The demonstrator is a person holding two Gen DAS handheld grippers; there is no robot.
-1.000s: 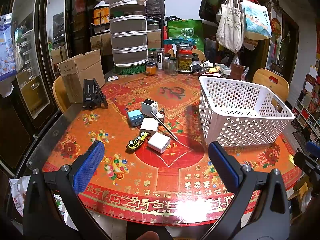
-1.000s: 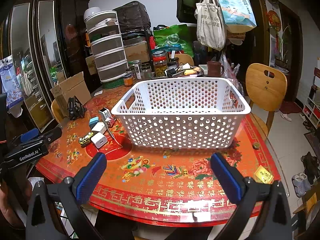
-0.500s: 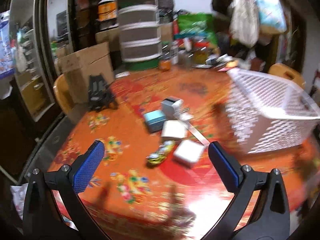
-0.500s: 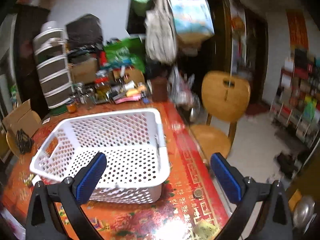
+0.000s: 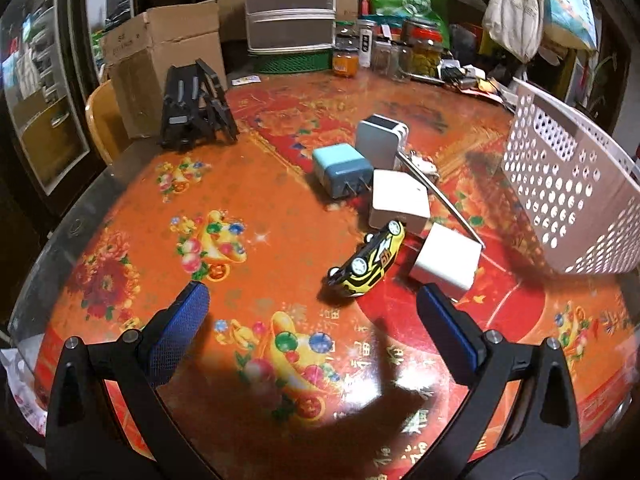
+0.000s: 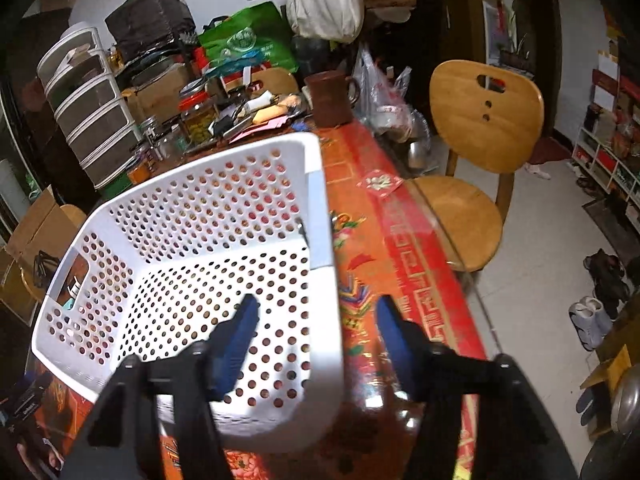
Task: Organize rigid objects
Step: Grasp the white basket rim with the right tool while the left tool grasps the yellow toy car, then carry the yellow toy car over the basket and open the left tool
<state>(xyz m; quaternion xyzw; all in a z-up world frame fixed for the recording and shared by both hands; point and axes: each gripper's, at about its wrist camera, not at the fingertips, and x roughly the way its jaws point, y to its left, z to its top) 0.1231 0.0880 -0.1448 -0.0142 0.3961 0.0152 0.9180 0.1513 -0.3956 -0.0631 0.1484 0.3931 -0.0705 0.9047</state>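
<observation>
On the red patterned table lie a yellow toy car (image 5: 368, 264), two white chargers (image 5: 400, 200) (image 5: 446, 262), a blue charger (image 5: 340, 168), a grey adapter (image 5: 378, 140) and a thin metal rod (image 5: 440, 196). My left gripper (image 5: 312, 312) hovers open just short of the car, nothing between its fingers. The white perforated basket (image 5: 568, 184) stands to the right. In the right wrist view, my right gripper (image 6: 316, 316) straddles the right wall of the empty basket (image 6: 200, 208), one finger inside and one outside. Its jaws are closing, and the pads still stand clear of the rim.
A black folded stand (image 5: 192, 104) and a cardboard box (image 5: 160, 60) sit at the table's far left. Jars (image 5: 424, 48), a drawer tower (image 5: 290, 8) and clutter line the back. A brown mug (image 6: 330, 100) stands behind the basket. A wooden chair (image 6: 480, 128) stands off the right edge.
My left gripper dropped and moved in toward the toy car and chargers. My right gripper swung to the basket's right wall, came down over its rim, and its jaws narrowed.
</observation>
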